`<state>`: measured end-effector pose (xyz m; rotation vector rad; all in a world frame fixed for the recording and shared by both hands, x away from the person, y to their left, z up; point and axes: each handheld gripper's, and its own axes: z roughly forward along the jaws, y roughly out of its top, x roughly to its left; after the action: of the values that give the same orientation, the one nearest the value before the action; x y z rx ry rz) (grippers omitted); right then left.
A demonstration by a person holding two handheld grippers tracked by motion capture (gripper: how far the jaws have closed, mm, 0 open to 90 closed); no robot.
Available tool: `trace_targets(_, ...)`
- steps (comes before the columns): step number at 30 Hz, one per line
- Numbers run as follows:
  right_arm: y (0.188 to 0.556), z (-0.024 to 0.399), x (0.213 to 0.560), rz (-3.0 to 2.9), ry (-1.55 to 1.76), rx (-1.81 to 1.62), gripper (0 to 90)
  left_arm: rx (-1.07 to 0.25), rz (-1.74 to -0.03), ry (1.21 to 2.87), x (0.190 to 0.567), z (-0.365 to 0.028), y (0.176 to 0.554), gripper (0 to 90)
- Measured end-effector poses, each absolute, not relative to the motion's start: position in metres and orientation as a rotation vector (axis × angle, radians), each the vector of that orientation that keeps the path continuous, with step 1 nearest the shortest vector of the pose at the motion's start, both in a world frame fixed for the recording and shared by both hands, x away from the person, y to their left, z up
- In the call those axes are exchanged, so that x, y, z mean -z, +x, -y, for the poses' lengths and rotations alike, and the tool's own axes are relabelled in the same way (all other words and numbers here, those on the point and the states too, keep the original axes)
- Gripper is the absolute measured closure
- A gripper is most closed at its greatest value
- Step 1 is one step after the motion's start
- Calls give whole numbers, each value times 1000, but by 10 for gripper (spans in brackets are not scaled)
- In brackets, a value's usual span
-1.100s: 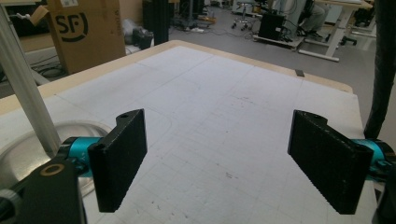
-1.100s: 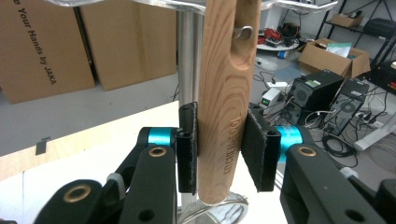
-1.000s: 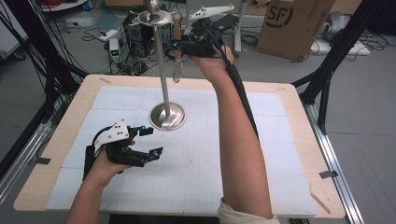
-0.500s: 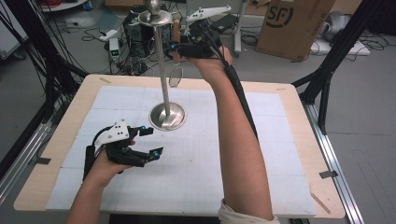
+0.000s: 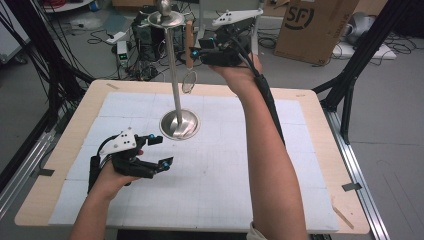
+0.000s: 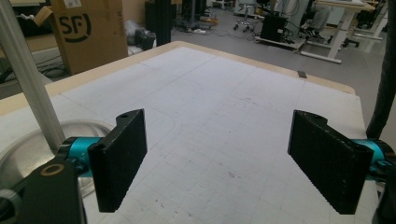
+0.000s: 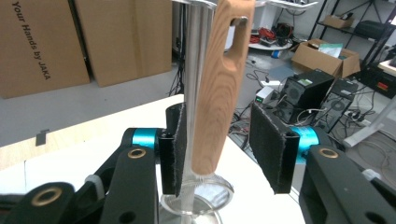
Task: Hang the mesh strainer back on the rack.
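Note:
A steel stand (image 5: 172, 75) rises from a round base (image 5: 179, 125) at the middle of the white mat. A utensil with a wooden handle (image 7: 219, 93) and a round ringed head (image 5: 189, 82) hangs from a hook under the stand's top disc. My right gripper (image 5: 196, 52) is raised beside the pole, open, with the handle between its jaws; the left pad (image 7: 180, 149) is at the handle and the right pad stands apart. My left gripper (image 5: 161, 150) rests low over the mat at the front left, open and empty (image 6: 219, 158), with the stand's pole (image 6: 28, 79) to its left.
The white mat (image 5: 225, 165) covers a wooden table (image 5: 320, 150). Behind the table the floor holds cardboard boxes (image 5: 312, 25), cables and electronics (image 5: 145, 35). Black frame legs (image 5: 350, 85) stand at the table's right side.
The right hand has drifted slightly to the right beside the stand's top. The utensil still hangs in the same place and the left gripper has not moved.

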<state>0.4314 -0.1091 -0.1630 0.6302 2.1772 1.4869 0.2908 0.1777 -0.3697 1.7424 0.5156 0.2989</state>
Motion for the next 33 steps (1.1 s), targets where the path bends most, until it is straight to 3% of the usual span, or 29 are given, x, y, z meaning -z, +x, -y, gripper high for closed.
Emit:
trace_targets(17,392,162,192,-2133,623,-1599,481,-303,-540,1724,371,-185,293,180)
trace_targets(33,352,178,244,-2115,583,-1661,401,-310,-551,1727,372,-186,295,169)
